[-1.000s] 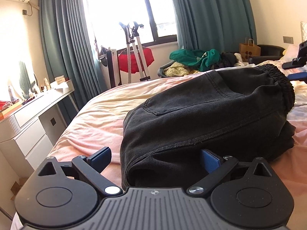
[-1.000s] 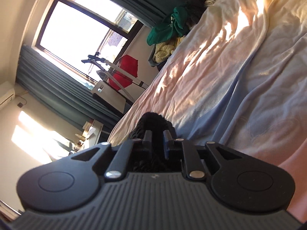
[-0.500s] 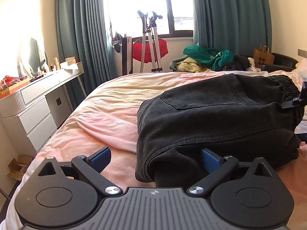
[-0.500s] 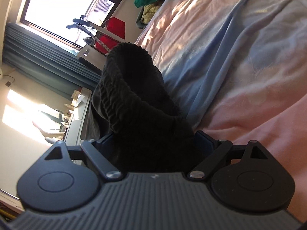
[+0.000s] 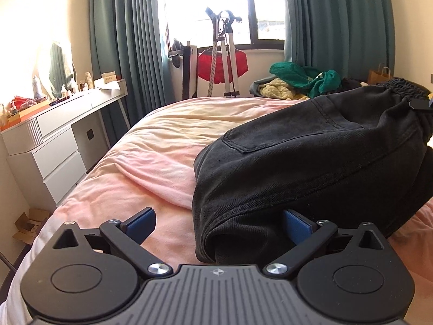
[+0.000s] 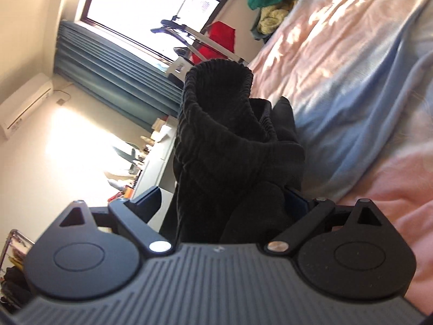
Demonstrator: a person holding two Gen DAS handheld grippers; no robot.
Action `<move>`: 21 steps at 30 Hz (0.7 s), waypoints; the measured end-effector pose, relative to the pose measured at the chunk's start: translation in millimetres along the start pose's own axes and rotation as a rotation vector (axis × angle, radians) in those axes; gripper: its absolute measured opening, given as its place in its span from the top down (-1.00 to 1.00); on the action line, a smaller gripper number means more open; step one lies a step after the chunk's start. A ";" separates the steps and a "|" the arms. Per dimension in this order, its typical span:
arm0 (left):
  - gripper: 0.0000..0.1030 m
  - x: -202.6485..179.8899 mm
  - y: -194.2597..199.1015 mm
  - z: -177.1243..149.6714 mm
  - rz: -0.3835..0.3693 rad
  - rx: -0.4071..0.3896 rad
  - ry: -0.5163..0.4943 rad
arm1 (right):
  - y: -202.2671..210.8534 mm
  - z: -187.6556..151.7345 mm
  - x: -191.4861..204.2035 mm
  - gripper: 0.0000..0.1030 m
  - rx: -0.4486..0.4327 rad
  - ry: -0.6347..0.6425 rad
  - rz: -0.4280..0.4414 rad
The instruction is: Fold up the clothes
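Folded black denim trousers (image 5: 311, 162) lie on the pink bed cover (image 5: 151, 162), back pocket up, elastic waistband at the far right. My left gripper (image 5: 219, 224) is open wide at the near folded edge, its right finger (image 5: 296, 227) tucked under the cloth and its left finger (image 5: 142, 223) over bare cover. My right gripper (image 6: 222, 203) is open, its view rolled sideways. The ribbed black waistband (image 6: 216, 124) bulges between its spread fingers. Its tip shows in the left wrist view at the waistband (image 5: 419, 104).
A white dresser (image 5: 54, 140) with small items stands left of the bed. A garment steamer stand (image 5: 224, 54) with a red cloth is by the window. A heap of green and yellow clothes (image 5: 300, 81) lies behind the bed. A blue sheet (image 6: 365, 108) lies beside the trousers.
My right gripper has let go of the waistband and opened wide. My left gripper stayed open and its view has levelled. The trousers have settled on the bed.
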State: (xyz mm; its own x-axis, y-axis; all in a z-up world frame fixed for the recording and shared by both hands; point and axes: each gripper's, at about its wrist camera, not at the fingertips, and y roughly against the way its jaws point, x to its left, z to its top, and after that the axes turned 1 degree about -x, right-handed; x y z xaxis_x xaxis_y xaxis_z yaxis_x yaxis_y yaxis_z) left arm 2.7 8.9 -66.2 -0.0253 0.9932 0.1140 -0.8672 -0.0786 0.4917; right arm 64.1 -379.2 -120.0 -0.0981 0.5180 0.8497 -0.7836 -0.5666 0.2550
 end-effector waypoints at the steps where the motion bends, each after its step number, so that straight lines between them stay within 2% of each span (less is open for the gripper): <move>1: -0.95 0.5 0.0 0.1 -0.007 0.002 0.006 | -0.8 0.8 -0.6 -0.89 -0.001 -0.006 -0.006; 5: -0.95 -0.5 1.6 0.1 -0.032 -0.001 0.009 | -9.1 -1.7 -15.6 -0.86 0.016 -0.064 -0.100; 6: -0.95 -1.1 2.1 0.2 -0.040 0.001 0.007 | -10.7 -2.9 -18.6 -0.63 0.022 -0.073 -0.129; 9: -0.94 0.5 4.0 2.0 -0.074 0.019 0.017 | -12.2 -4.8 -22.7 -0.41 0.032 -0.073 -0.210; 11: -0.94 7.4 9.9 4.8 -0.104 0.030 0.048 | -10.0 -5.3 -19.6 -0.33 0.027 -0.061 -0.219; 18: -0.99 56.7 30.1 23.8 -0.299 0.038 0.257 | -11.1 -5.1 -15.7 -0.19 0.022 -0.033 -0.254; 21: -0.99 80.1 2.6 34.2 -0.329 0.141 0.418 | -11.8 -5.7 -13.2 -0.18 0.019 -0.019 -0.267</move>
State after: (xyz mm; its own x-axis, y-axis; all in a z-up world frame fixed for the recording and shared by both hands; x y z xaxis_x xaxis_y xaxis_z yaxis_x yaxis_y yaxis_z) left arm 15.4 85.4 -26.2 0.0157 0.9145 -0.4043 -0.7886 0.2599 0.5573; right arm 71.1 -375.6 -136.9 0.1217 0.6388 0.7597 -0.7688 -0.4235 0.4792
